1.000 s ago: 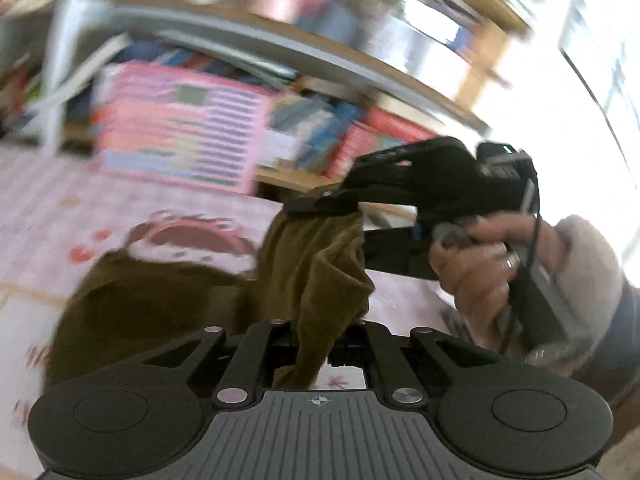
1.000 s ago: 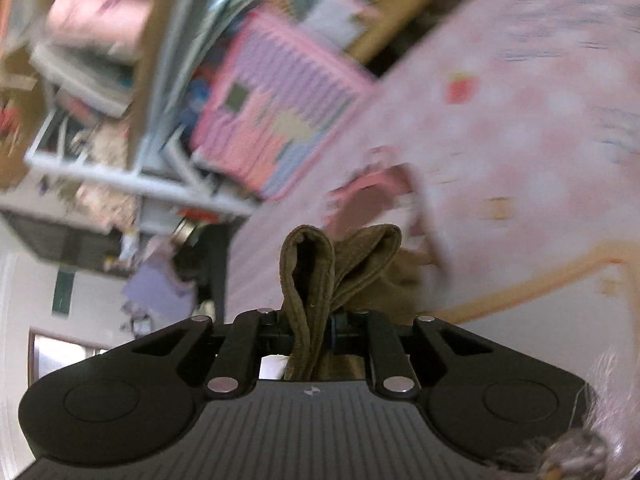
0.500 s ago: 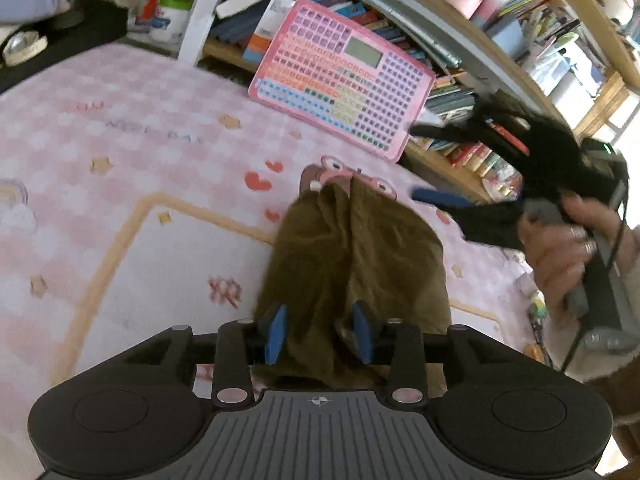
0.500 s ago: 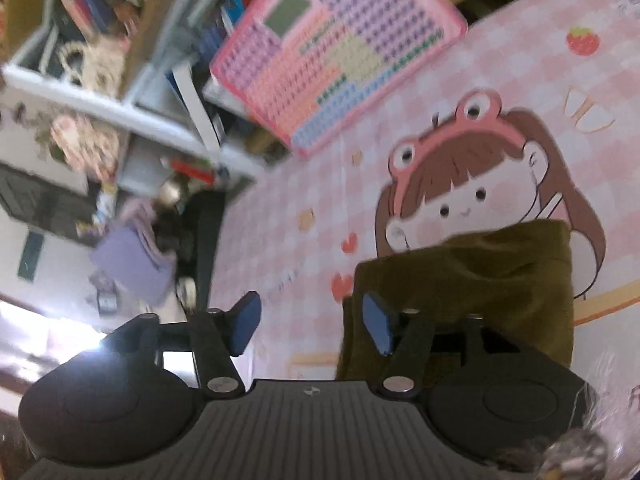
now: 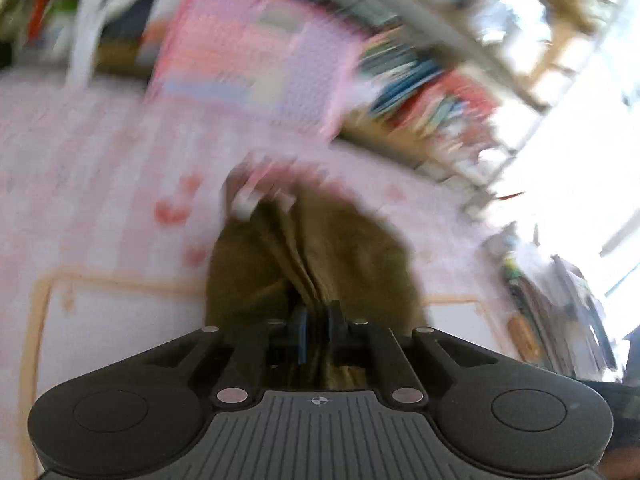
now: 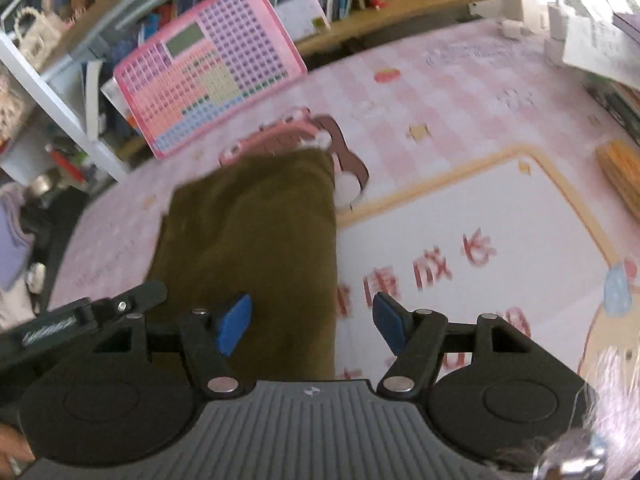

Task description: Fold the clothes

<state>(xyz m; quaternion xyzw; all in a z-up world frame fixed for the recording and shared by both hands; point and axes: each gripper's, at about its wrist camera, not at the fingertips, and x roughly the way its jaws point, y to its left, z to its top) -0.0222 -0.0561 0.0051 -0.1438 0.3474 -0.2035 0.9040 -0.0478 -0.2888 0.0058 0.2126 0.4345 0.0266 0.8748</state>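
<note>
My left gripper (image 5: 318,330) is pinched tight on the near edge of the olive garment (image 6: 256,240), which lies lengthwise away from me on the table (image 6: 460,208), while my right fingers (image 6: 234,322) hover spread above its right side.

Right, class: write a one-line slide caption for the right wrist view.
Open right gripper hovers over the near edge of an olive-brown garment lying flat on a pink cartoon mat.

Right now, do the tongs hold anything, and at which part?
The left tongs are shut on the olive garment, pinching a bunched fold at its near edge. The right tongs are open and hold nothing.
</note>
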